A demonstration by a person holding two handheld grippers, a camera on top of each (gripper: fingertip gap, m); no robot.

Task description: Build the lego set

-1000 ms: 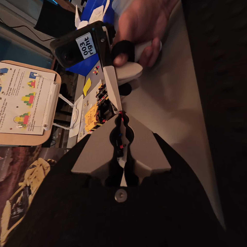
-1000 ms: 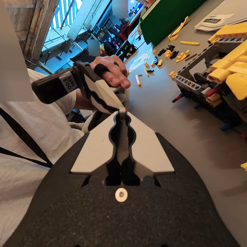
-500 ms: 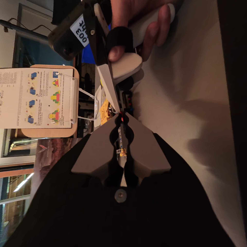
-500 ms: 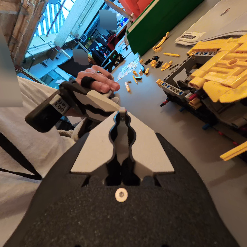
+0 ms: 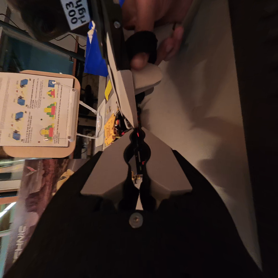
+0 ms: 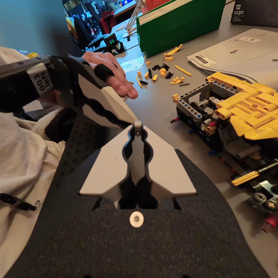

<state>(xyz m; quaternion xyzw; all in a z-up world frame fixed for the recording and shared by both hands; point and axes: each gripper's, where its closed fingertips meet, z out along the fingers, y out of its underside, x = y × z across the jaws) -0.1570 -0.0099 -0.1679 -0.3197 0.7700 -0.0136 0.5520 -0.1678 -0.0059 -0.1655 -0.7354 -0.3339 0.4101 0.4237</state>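
Right gripper [image 6: 137, 127]: fingers [image 6: 162, 162] pressed together on a small grey lego piece [image 6: 137, 124], its top poking out at the tips. Left gripper [image 6: 129, 120] tip-to-tip with it, touching or nearly so; its fingers look closed, whether they also pinch the grey piece cannot be told. In the left wrist view the left gripper [image 5: 137, 130] shows a narrow slit with only the desk and model seen through it, the right gripper [image 5: 133, 124] blade meeting its tips.

Hand [image 6: 114, 75] with a black finger strap on the left gripper's handle, just behind the grey piece.

Yellow-and-grey lego model [image 6: 234, 114], part built, sits on the desk [image 6: 153, 105] to the right of the grey piece, apart from both grippers. Loose yellow and black parts [image 6: 162, 72] scattered beyond the piece, near a green box [image 6: 180, 25]. Instruction booklet [image 6: 234, 52] behind the model. Clipboard with picture sheet [image 5: 37, 112] left of the fingers in the left view
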